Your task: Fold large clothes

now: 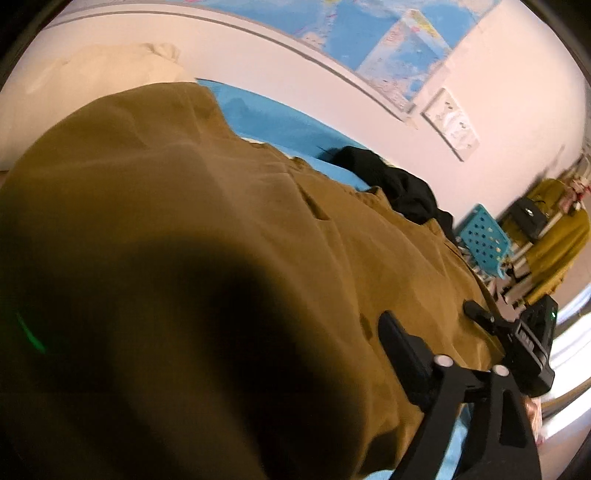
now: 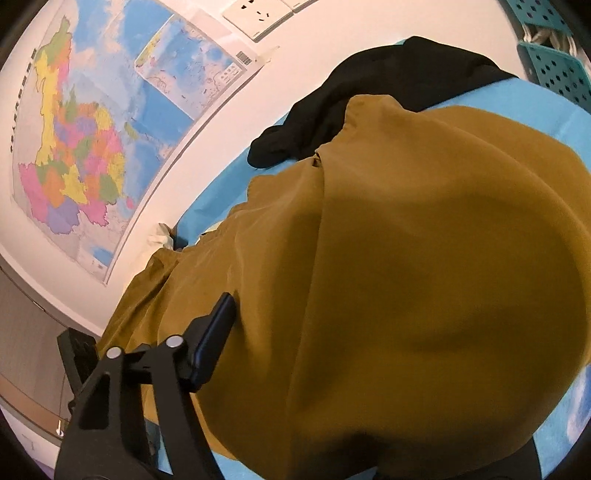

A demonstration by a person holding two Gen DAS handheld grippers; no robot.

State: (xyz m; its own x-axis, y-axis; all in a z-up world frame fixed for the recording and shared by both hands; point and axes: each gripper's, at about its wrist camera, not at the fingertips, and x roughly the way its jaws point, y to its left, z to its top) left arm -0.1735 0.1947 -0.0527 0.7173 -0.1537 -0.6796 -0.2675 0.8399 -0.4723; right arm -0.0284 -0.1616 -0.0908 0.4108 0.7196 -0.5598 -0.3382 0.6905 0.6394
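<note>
A large mustard-brown garment [image 1: 177, 229] lies spread over a surface under a bright blue cover [image 1: 266, 118], draping most of it and hanging past the near edge in both wrist views. In the left wrist view, one finger [image 1: 402, 347] of the left gripper rests low against the cloth at the lower right of the picture, while its partner is lost in the dark fold that fills the lower left, so whether that gripper is clamping the cloth or standing open cannot be told. Beyond it, near the right edge of the brown fabric, the right gripper [image 1: 517, 328] shows as a black body with one slim finger [image 1: 480, 312] lying on the garment. In the right wrist view only one finger [image 2: 214, 343] of that gripper is seen, pressed flat along a crease of the brown cloth at the lower left; the other finger is buried beneath the fabric, so its hold cannot be told either. A crumpled black garment [image 2: 369, 99] sits on the blue cover at the far edge, touching the brown one's far hem. A pale cream cloth [image 1: 110, 70] lies past the far left corner. On the white wall behind hang a large coloured map [image 2: 74, 140] and a smaller map sheet [image 1: 450, 122], with a wall socket [image 2: 258, 16] above. A teal perforated basket [image 1: 484, 240] stands off the right end.
</note>
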